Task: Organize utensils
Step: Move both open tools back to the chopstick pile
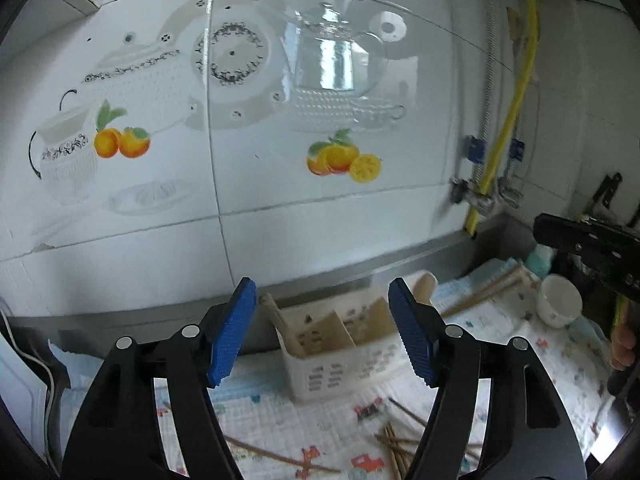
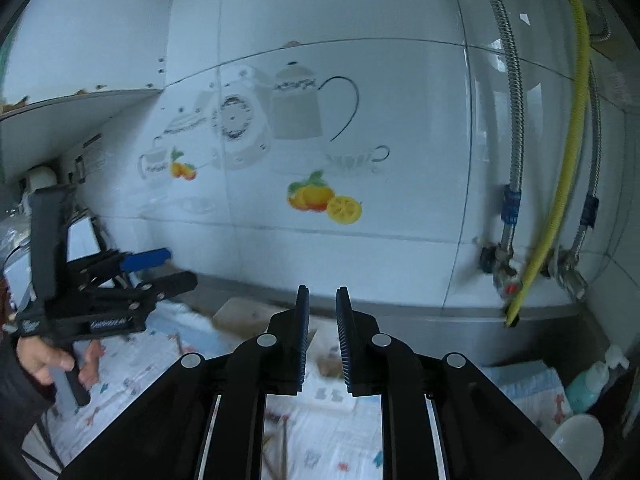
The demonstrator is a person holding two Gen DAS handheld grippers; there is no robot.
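Utensil caddy [image 1: 340,344] against backsplash edge

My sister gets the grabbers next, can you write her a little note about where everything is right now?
Left gripper: open, empty, raised in front of the caddy.
Right gripper: partly open, empty, raised above the mat.
White utensil caddy: on the patterned mat by the wall; a wooden utensil already stands in it.
Left to do: loose chopsticks lie on the mat near the camera, more wooden sticks lie further right beside the white cup. Pick them up and drop them in the caddy.
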